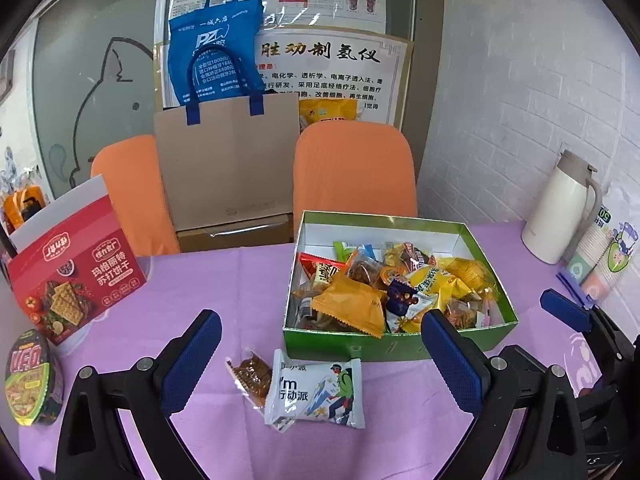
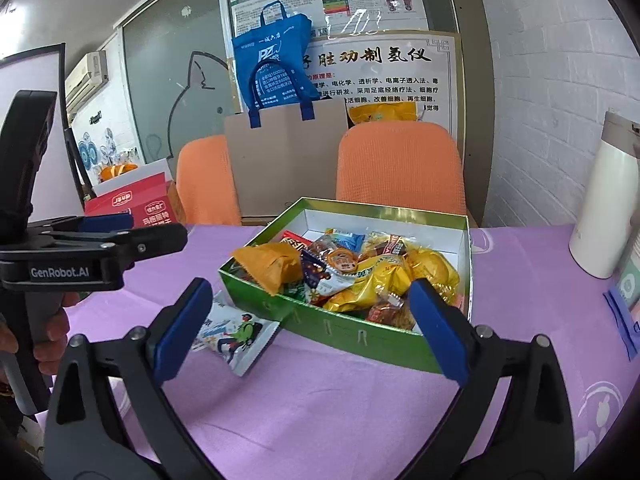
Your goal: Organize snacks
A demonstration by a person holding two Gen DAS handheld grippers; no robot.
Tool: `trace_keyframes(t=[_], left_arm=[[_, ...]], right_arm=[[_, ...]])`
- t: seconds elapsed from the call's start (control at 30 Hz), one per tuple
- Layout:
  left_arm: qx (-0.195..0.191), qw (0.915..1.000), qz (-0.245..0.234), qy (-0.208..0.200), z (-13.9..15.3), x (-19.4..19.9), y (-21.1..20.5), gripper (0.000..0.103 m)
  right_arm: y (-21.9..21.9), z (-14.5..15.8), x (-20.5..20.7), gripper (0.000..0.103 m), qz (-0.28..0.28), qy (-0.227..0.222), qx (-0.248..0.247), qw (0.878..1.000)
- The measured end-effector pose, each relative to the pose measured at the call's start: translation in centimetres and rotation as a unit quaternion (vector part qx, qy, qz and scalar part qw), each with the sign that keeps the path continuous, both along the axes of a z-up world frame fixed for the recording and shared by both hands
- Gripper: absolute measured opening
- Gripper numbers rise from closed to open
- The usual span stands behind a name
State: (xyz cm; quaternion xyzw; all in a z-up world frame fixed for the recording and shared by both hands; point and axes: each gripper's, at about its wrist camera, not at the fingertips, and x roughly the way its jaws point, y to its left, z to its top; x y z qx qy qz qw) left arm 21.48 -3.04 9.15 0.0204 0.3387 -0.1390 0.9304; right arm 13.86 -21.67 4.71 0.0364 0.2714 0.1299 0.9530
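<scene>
Left tool (image 1: 320,364): jaws spread wide, nothing between the pads. Right tool (image 2: 310,328): jaws likewise spread wide and empty.

Green box (image 1: 394,346) sits on the purple-covered worktop (image 1: 224,280), lid off, filled with mixed wrapped snacks; an orange packet (image 1: 350,308) lies at its near-left corner, partly over the rim.

2 snacks lie outside the box, on the worktop just in front of its near-left corner: a white packet (image 1: 316,390) printed with a hiker figure, and a small clear packet with brown contents (image 1: 250,374) touching its left edge. In the left wrist view both lie between and slightly beyond the left tool's fingertips, not touched by either pad.

In the right wrist view the white packet (image 2: 236,334) lies just beyond the right tool's left finger (image 2: 182,328), partly hidden by it; the box lies ahead between the fingers.

A red cracker box (image 1: 76,276) and a noodle bowl (image 1: 30,380) stand at far left, a white flask (image 1: 560,212) at far right.
</scene>
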Motion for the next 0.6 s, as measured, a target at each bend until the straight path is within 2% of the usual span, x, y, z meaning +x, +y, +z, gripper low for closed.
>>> trace_keyframes(t=[0.17, 0.33, 0.47, 0.6], left_arm=[[-0.003, 0.9999, -0.003, -0.013, 0.9, -2.8, 1.9, 0.102], [0.014, 0.9996, 0.018, -0.019, 1.0, -5.0, 4.5, 0.102], [0.023, 0.9993, 0.027, -0.013, -0.2, -5.8, 6.6, 0.102], [0.020, 0.9995, 0.021, 0.014, -2.6, -6.1, 7.9, 0.102]], right_arm=[[1.9, -0.3, -1.4, 0.098, 0.017, 0.016, 0.015, 1.000], [4.4, -1.6, -2.2, 0.098, 0.036, 0.037, 0.002, 0.999], [6.1, -3.2, -2.3, 0.098, 0.050, 0.059, -0.002, 0.997], [7.6, -5.2, -2.1, 0.098, 0.058, 0.090, -0.020, 0.994]])
